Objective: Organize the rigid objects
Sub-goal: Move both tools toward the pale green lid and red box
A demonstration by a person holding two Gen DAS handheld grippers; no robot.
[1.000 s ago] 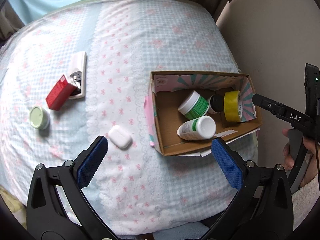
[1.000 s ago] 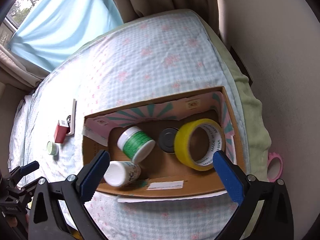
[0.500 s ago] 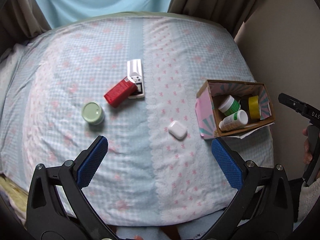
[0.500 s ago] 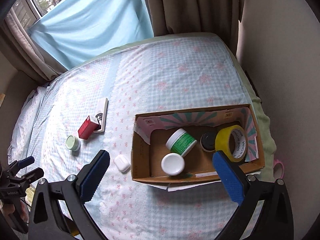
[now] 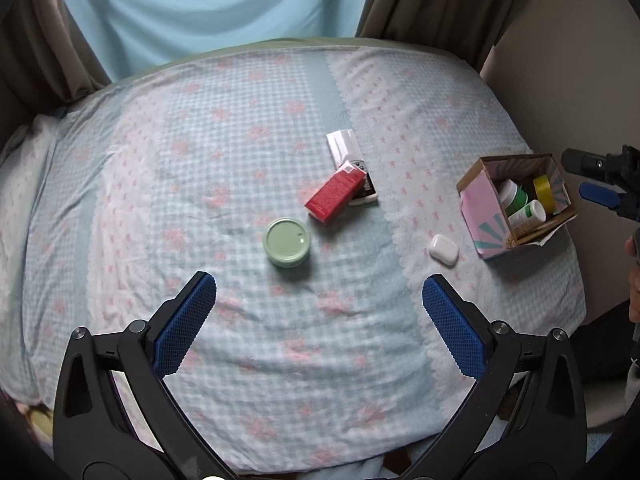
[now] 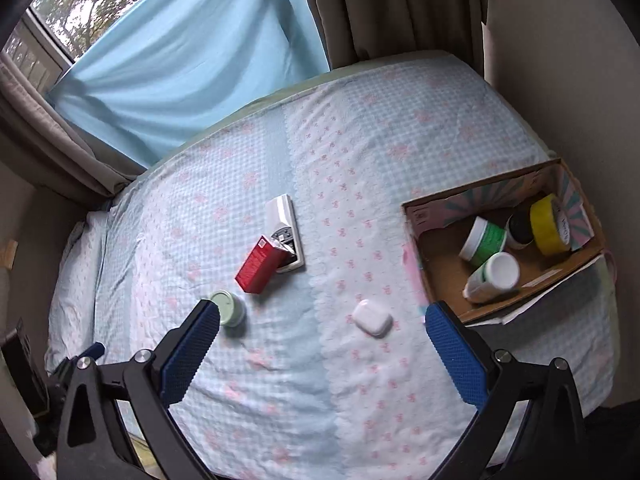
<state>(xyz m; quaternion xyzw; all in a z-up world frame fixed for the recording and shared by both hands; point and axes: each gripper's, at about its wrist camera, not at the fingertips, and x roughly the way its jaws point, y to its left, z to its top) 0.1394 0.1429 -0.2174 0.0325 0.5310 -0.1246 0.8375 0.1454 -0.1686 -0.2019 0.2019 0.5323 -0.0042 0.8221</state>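
- Up over the bed (image 5: pixel 224 148), seen from the left wrist, the left gripper (image 5: pixel 319 322) hangs with its blue pads spread wide and nothing between them.
- Just ahead of that claw, between its pads, sits the pale green jar (image 5: pixel 287 242); beyond it the red box (image 5: pixel 335 192) leans on a white remote (image 5: pixel 352 164).
- Off past its right pad lies the white earbud case (image 5: pixel 443 249), and further right the cardboard box (image 5: pixel 484 208), near the other claw's tip.
- From the right wrist, the right gripper (image 6: pixel 322 346) is likewise wide open and empty.
- Between its pads, nearer the right one, rests the earbud case (image 6: pixel 372 317); the green jar (image 6: pixel 229 307) sits right at its left pad.
- Ahead and right of that claw, the cardboard box (image 6: pixel 444 276) holds a green-labelled tub (image 6: pixel 482 239), a white-capped bottle (image 6: pixel 494 276) on its side, a dark jar (image 6: pixel 520 226) and yellow tape (image 6: pixel 548 224).
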